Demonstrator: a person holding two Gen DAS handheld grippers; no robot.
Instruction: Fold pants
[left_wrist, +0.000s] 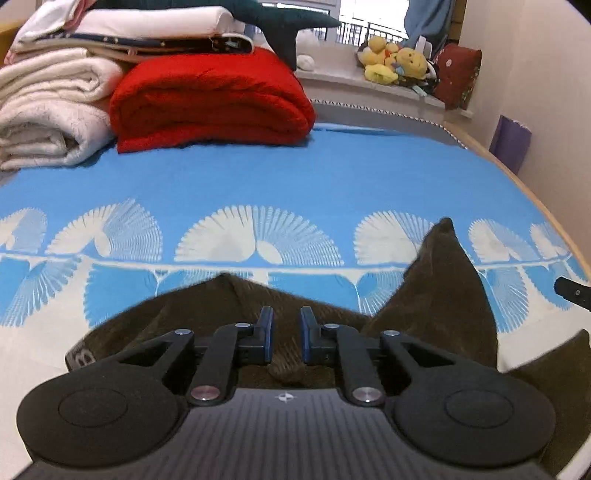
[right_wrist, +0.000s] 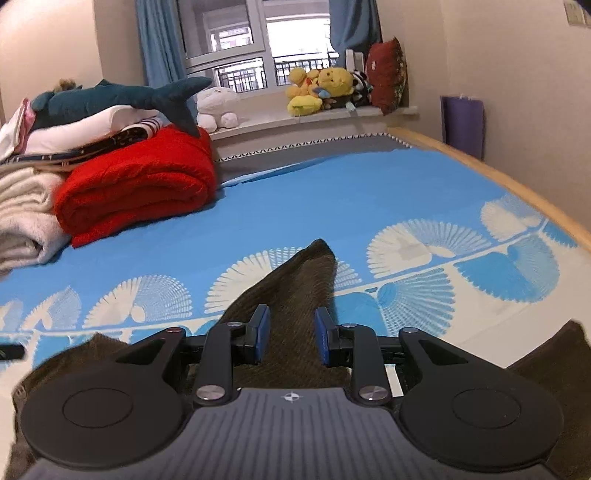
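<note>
Here both grippers hold brown corduroy pants (left_wrist: 436, 295) above the blue bedspread (left_wrist: 295, 177): left gripper (left_wrist: 287, 338) nearly closed on fabric, right gripper (right_wrist: 290, 338) narrowly parted, clamping a peaked fold.

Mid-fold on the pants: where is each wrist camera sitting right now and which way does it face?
Left wrist: rides the left gripper, angled down across the blue bedspread toward the red blanket; its own fingers show over the brown pants.
Right wrist: rides the right gripper, facing the window; a raised fold of the pants sits between its fingers.
Shared: bedspread, red blanket, pants, yellow plush toys.
</note>
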